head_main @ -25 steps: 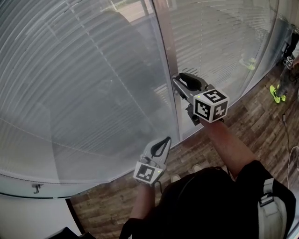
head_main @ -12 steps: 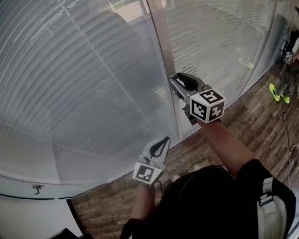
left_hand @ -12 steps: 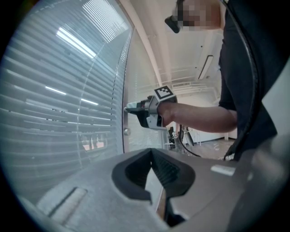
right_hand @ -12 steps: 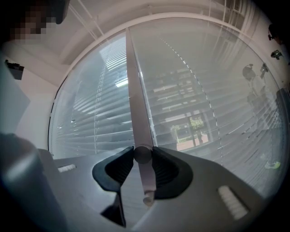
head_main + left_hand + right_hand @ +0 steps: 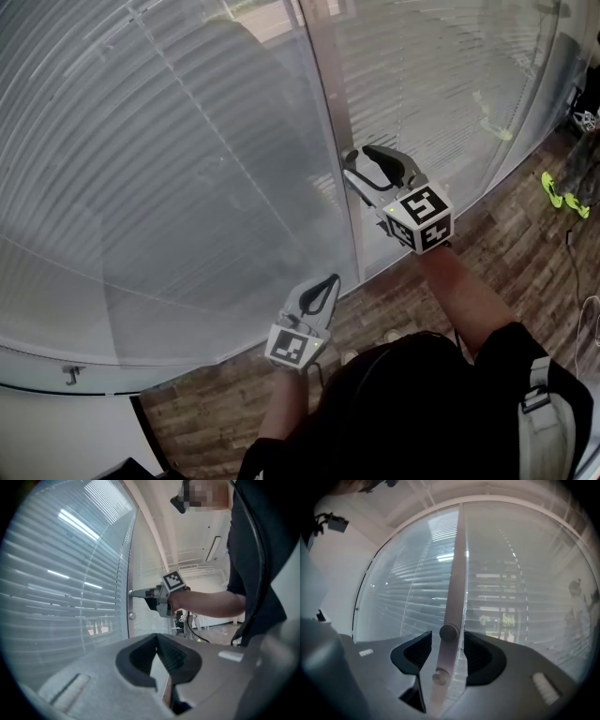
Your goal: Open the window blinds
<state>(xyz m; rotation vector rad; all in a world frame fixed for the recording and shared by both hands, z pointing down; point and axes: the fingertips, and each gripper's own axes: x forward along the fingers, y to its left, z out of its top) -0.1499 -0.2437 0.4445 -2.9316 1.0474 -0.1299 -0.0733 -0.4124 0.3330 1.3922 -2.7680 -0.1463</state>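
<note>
- Target: blinds (image 5: 159, 178) fill the upper left and top of the head view. The slats hang lowered across two glass panes, one on each side of a grey post (image 5: 330, 103).
- The slats are tilted mostly closed. In the right claw view, thin strips of daylight and green show between slats right of centre.
- There are two round knobs on the post, one above the other: upper knob (image 5: 448, 632) and lower knob (image 5: 440, 677).
- The right claw (image 5: 358, 153), centre of the head view, points level at the post. Its jaws have just been opening. They stand apart with the upper knob between them, and the pads sit beside it without pressing.
- The lower knob is bare. In the left claw view it sits just below the right claw's tips.
- The left claw (image 5: 333, 280), lower centre of the head view, has its tips together with nothing between them. It points level toward the foot of the left pane, just left of the post. I cannot tell whether it touches the glass.
- Each claw carries a marker cube: right cube (image 5: 420, 217) and left cube (image 5: 295, 345).
- A wood floor (image 5: 487, 234) runs along the lower right of the head view, below the panes.
- The person's dark top (image 5: 422, 412) is at bottom centre, with both forearms bare.
- Yellow-green shoes (image 5: 555, 187) stand on the floor at the right edge of the head view, well apart from both claws.
</note>
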